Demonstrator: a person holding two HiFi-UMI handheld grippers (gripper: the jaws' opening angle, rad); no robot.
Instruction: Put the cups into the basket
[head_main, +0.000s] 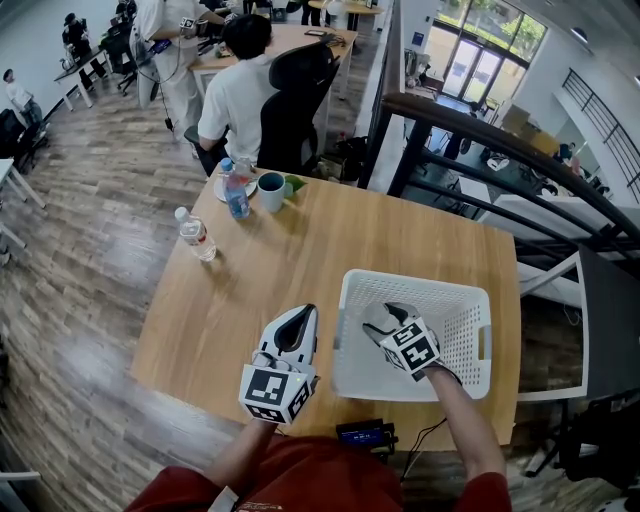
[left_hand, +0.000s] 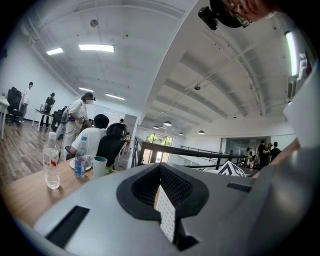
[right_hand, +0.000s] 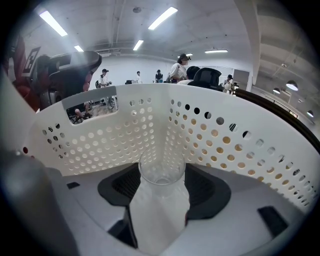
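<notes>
A white perforated basket (head_main: 415, 286) stands on the wooden table (head_main: 300, 260) at the near right. My right gripper (head_main: 380, 320) is lowered inside it, shut on a clear cup (right_hand: 161, 192) whose open mouth faces the basket's corner (right_hand: 167, 125). My left gripper (head_main: 298, 322) hovers just left of the basket, shut with nothing in it; only a sliver of the basket wall (left_hand: 168, 220) shows between its jaws. A teal cup (head_main: 271, 191) stands upright at the table's far end, also in the left gripper view (left_hand: 99, 166).
Beside the teal cup are a blue-labelled bottle (head_main: 235, 196), a plate (head_main: 222, 186) and something green (head_main: 293, 184). A clear water bottle (head_main: 196, 233) stands at the left edge. A black device (head_main: 365, 435) lies at the near edge. A seated person (head_main: 240, 90) is beyond the table; a dark railing (head_main: 480, 125) runs on the right.
</notes>
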